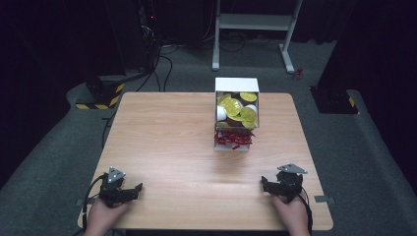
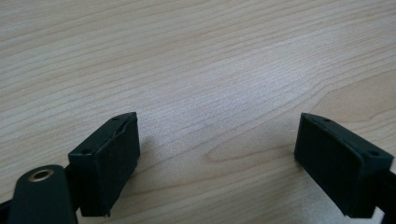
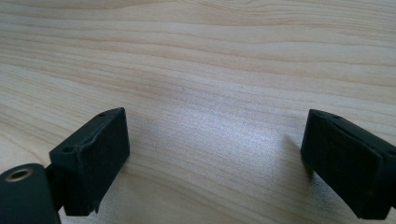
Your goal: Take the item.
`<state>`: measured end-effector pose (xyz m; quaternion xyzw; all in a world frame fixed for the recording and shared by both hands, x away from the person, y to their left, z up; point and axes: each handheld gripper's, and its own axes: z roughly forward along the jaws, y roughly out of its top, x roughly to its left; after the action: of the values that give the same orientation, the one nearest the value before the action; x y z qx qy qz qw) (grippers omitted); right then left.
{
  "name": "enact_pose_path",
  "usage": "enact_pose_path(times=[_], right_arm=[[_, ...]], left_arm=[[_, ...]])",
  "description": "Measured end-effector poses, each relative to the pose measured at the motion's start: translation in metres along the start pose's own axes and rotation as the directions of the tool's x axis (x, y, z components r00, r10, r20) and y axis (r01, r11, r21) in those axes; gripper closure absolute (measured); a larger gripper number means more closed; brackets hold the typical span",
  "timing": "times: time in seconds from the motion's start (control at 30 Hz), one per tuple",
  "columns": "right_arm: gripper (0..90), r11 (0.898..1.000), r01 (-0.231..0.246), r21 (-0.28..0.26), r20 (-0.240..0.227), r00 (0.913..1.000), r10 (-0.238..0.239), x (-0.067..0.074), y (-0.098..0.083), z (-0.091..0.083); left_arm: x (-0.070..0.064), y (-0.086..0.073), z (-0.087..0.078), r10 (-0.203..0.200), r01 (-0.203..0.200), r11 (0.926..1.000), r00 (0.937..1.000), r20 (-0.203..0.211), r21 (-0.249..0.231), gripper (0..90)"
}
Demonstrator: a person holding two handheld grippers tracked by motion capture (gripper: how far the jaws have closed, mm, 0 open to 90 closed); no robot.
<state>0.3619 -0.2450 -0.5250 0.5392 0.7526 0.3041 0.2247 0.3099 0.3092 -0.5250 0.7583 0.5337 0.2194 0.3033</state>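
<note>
High view: white box [image 1: 236, 84] holding gold-lidded capsules [image 1: 236, 109] and red shredded filling [image 1: 233, 139], sitting well ahead of both sets of jaws, nearer the right pair. Left gripper [image 1: 129, 191] and right gripper [image 1: 269, 186] are resting on the wooden surface [image 1: 172, 137], jaws standing wide apart with nothing between them. Risk: the open-fronted box is likely tipping or sliding if nudged on approach, spilling capsules.

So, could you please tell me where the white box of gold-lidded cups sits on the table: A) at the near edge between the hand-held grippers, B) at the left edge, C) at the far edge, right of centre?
C: the white box stands at the table's far edge, right of centre.
</note>
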Motion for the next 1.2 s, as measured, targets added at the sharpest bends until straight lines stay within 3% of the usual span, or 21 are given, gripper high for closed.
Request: enact_pose_path(times=[0.2, 0.5, 0.87, 1.2], right_arm=[[7.7, 1.0, 0.0, 0.0, 0.0, 1.0, 0.0, 0.0, 0.0, 0.0], [7.8, 1.0, -0.001, 0.0, 0.0, 1.0, 0.001, 0.0, 0.0, 0.0], [8.0, 1.0, -0.001, 0.0, -0.002, 1.0, 0.001, 0.0, 0.0, 0.0], [8.0, 1.0, -0.001, 0.0, -0.002, 1.0, 0.001, 0.0, 0.0, 0.0]], left_arm=[[-0.001, 0.002, -0.002, 0.008, -0.007, 0.9999, 0.9999, -0.015, 0.014, 15.3], [-0.003, 0.003, -0.007, 0.041, -0.042, 0.9986, 0.9991, -0.012, -0.034, 16.5], [-0.007, 0.005, -0.014, 0.009, -0.001, 0.9938, 0.9977, 0.067, -0.111, 23.3], [-0.011, 0.006, -0.016, 0.025, -0.014, 0.9904, 0.9965, 0.08, -0.137, 23.2]])
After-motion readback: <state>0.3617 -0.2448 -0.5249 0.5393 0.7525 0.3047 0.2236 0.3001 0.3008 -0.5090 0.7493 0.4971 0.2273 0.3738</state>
